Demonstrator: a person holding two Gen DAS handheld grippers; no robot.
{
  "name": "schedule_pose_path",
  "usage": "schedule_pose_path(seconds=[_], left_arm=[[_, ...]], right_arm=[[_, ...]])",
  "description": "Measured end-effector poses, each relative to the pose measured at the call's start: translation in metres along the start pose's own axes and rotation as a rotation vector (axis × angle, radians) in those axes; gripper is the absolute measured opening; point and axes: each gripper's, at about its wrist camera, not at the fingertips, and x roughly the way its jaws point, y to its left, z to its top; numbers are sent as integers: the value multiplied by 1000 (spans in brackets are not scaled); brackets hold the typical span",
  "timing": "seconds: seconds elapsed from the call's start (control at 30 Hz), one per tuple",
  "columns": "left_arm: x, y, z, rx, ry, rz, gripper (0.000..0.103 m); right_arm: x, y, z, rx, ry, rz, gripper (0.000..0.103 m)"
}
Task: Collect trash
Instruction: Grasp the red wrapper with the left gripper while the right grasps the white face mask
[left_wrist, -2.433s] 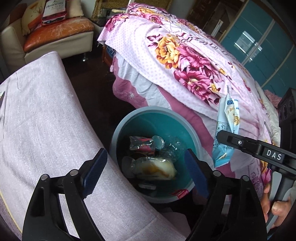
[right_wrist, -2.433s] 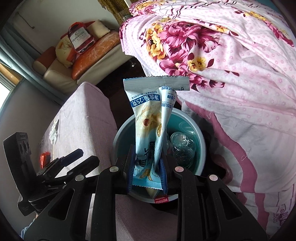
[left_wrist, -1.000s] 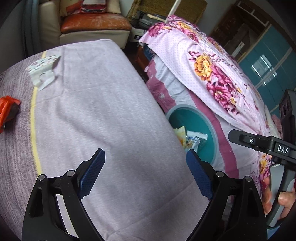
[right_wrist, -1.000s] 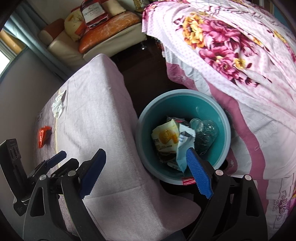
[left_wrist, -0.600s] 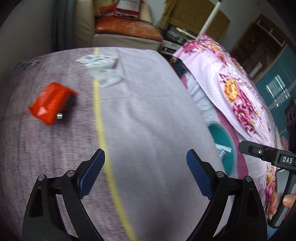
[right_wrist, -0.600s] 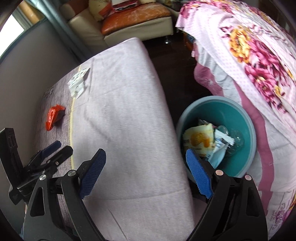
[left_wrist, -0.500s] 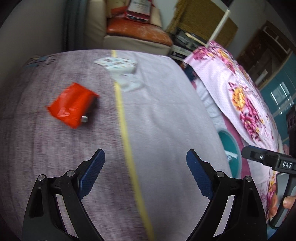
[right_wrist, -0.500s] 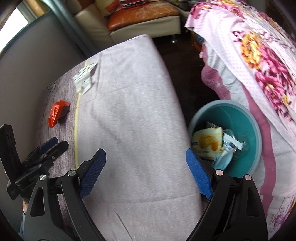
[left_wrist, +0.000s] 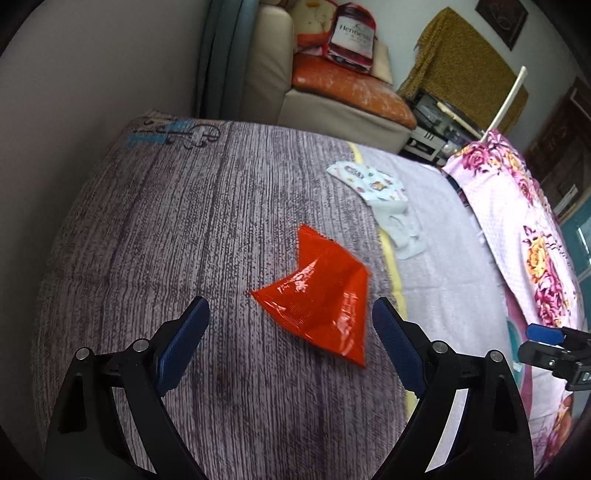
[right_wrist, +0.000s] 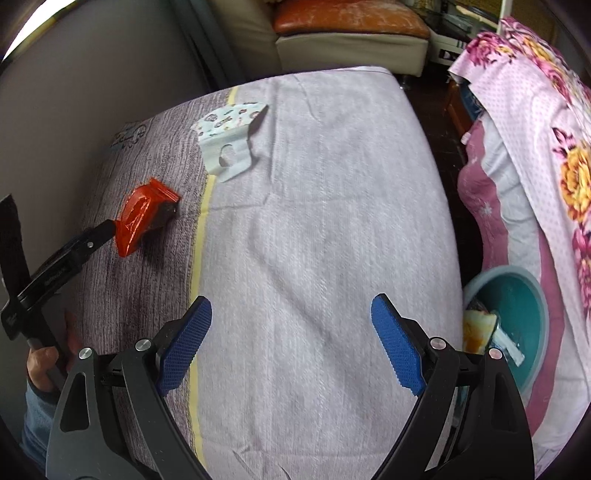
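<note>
A crumpled red wrapper (left_wrist: 320, 302) lies on the grey-purple striped cover of the low bed (left_wrist: 177, 236). My left gripper (left_wrist: 291, 345) is open and empty, its jaws on either side of the wrapper's near end, just above it. A pale patterned packet (left_wrist: 380, 195) lies farther off by the yellow stripe. In the right wrist view the red wrapper (right_wrist: 142, 218) and the pale packet (right_wrist: 231, 136) lie at the far left. My right gripper (right_wrist: 291, 345) is open and empty above the bare lilac sheet. The teal bin (right_wrist: 532, 306) with trash in it stands on the floor at the right.
A floral pink quilt (right_wrist: 546, 122) covers the neighbouring bed at the right. A cream sofa with an orange cushion (left_wrist: 351, 85) stands beyond the low bed. A grey wall (left_wrist: 96, 74) runs along the left side. Dark floor (right_wrist: 454, 122) separates the beds.
The blue snack packet left my right gripper and lies in the bin. Both grippers swung left from the bin over the low bed; my left gripper closed in on the red wrapper.
</note>
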Motion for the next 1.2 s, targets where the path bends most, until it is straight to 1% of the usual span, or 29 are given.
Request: schedule_pose_path(seconds=[0.13, 0.2, 0.33, 0.37, 0.4, 0.43, 0.53, 0.57, 0.6, 0.67, 0.73, 0.83, 1.0, 1.1, 1.2], left_arm=[[17, 0, -1, 18, 28, 0, 90], [24, -1, -2, 25, 37, 4, 90], [29, 0, -3, 30, 23, 7, 90], [29, 0, -3, 31, 14, 7, 88], [28, 0, -3, 34, 6, 5, 82], [28, 0, -3, 38, 3, 3, 79], [28, -1, -1, 49, -10, -5, 58], [28, -3, 0, 57, -15, -7, 49], [28, -4, 1, 63, -21, -4, 44], [29, -5, 5, 74, -25, -5, 39], [33, -1, 12, 73, -26, -6, 38], [34, 9, 29, 49, -42, 0, 37], [34, 27, 55, 10, -80, 6, 38], [37, 31, 67, 5, -84, 12, 38], [41, 33, 73, -3, -82, 6, 38]], right_arm=[[13, 7, 16, -6, 23, 31, 84], [17, 9, 22, -14, 26, 30, 84], [26, 15, 33, -22, 36, 44, 84], [30, 19, 39, -27, 41, 52, 84], [30, 19, 41, -32, 43, 52, 84], [32, 21, 43, -39, 45, 52, 84], [41, 31, 59, -78, 49, 42, 84], [43, 32, 62, -82, 50, 42, 84], [47, 35, 68, -89, 51, 44, 84], [53, 42, 83, -102, 47, 44, 84], [58, 46, 93, -112, 42, 41, 84], [70, 52, 118, -115, 37, 41, 84], [96, 52, 164, -56, 29, 34, 84], [110, 57, 181, -45, 23, 32, 84], [122, 65, 191, -61, 29, 37, 74]])
